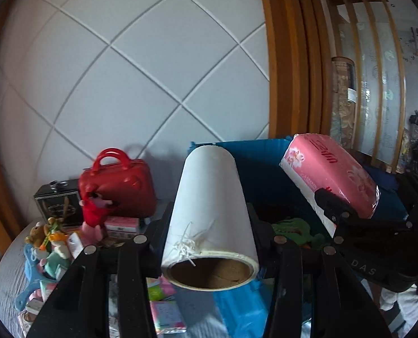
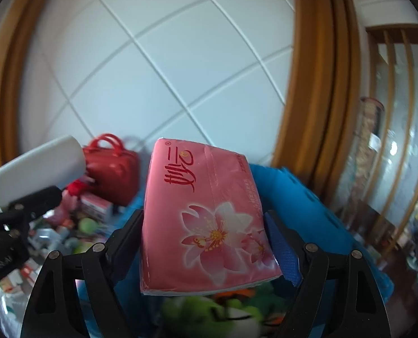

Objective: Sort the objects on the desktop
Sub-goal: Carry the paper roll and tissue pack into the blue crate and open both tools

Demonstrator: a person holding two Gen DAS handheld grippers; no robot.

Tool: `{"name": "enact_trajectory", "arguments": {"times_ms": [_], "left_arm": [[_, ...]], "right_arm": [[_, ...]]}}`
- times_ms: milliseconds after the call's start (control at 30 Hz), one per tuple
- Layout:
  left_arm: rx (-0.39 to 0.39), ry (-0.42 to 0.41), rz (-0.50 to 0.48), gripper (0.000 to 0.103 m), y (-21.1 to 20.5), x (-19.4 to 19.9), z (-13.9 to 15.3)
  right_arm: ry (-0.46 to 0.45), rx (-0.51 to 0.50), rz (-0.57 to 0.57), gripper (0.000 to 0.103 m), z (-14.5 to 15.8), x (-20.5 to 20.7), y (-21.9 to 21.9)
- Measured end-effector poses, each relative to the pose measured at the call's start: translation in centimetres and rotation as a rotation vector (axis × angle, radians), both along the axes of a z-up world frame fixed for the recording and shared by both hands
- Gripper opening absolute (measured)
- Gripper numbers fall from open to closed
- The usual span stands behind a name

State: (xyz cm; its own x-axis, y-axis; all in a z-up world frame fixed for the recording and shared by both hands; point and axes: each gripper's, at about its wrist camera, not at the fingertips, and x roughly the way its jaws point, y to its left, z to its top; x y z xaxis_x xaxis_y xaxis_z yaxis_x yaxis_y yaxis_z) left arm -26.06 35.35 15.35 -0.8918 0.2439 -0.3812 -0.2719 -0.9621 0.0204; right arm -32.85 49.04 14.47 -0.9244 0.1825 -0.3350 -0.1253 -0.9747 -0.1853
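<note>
My left gripper (image 1: 209, 219) is shut on a white roll (image 1: 209, 205) with a cardboard core, held up and pointing away from the camera. My right gripper (image 2: 203, 219) is shut on a pink tissue pack (image 2: 206, 219) printed with flowers and red characters. In the left wrist view that tissue pack (image 1: 330, 174) hangs at the right in the right gripper (image 1: 346, 208), over a blue bin (image 1: 259, 174). In the right wrist view the white roll (image 2: 40, 166) shows at the left edge, held by the left gripper (image 2: 20, 202).
A red toy suitcase (image 1: 118, 186), a dark box (image 1: 57, 205), plush toys (image 1: 51, 242) and small packs crowd the grey table (image 1: 9, 276) at the left. Green plush items (image 1: 293, 228) lie inside the blue bin. A tiled white wall and wooden frames stand behind.
</note>
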Motion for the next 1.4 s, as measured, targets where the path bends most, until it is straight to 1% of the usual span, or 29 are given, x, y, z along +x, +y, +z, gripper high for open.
{"name": "enact_trajectory", "arguments": {"times_ms": [100,200,233,333,367,433,500,533,600,700,833,933,1067,1133,1267,1400], "left_arm": [[-0.011,-0.058,-0.061,0.045,4.3,-2.1,0.1],[-0.033,-0.128,-0.096,0.045,7.8,-4.2,-0.8],[-0.042,-0.156,-0.099,0.045,8.7,-5.2,-1.3],[-0.069,-0.241,-0.100,0.045,10.5,-6.3,-3.4],[-0.085,-0.263,-0.093,0.045,10.8,-6.5,-3.6],[-0.091,-0.235,-0.087,0.045,10.9,-6.2,-3.4],[-0.130,-0.255,-0.069,0.045,11.1,-6.3,-3.8],[-0.138,-0.266,-0.070,0.045,11.3,-6.3,-4.0],[-0.152,-0.249,-0.058,0.045,11.2,-6.0,-3.9],[-0.173,-0.260,-0.045,0.045,11.0,-6.1,-4.2],[-0.153,-0.252,-0.039,0.046,10.2,-6.3,-4.2],[-0.133,-0.252,-0.040,0.047,9.6,-6.3,-4.3],[-0.119,-0.259,-0.061,0.048,9.4,-6.5,-4.3],[-0.124,-0.256,-0.066,0.048,9.4,-6.4,-4.4],[-0.127,-0.245,-0.079,0.048,9.6,-6.2,-4.4],[-0.118,-0.248,-0.091,0.048,9.6,-6.4,-4.4]], "right_arm": [[-0.042,-0.026,-0.056,0.084,-0.3,-0.4,3.6],[-0.095,-0.048,-0.100,0.084,-1.4,-1.6,6.8],[-0.108,-0.050,-0.110,0.084,-1.8,-1.9,7.4],[-0.158,-0.072,-0.124,0.084,-3.5,-2.8,9.4],[-0.169,-0.075,-0.126,0.084,-3.9,-2.9,9.8],[-0.190,-0.082,-0.133,0.084,-4.6,-3.5,10.5],[-0.201,-0.097,-0.138,0.084,-5.0,-3.8,10.9],[-0.201,-0.104,-0.141,0.084,-5.2,-4.0,11.2],[-0.192,-0.099,-0.148,0.084,-5.3,-4.1,11.3],[-0.183,-0.078,-0.160,0.084,-5.5,-4.2,11.1],[-0.176,-0.073,-0.165,0.084,-5.7,-4.2,11.2],[-0.163,-0.033,-0.190,0.072,-5.9,-4.3,10.8],[-0.164,-0.054,-0.175,0.073,-5.9,-4.4,11.0],[-0.161,-0.046,-0.189,0.074,-5.9,-4.4,11.0],[-0.146,-0.016,-0.210,0.080,-5.7,-4.3,10.6],[-0.132,-0.013,-0.226,0.080,-5.6,-4.3,10.7]]}}
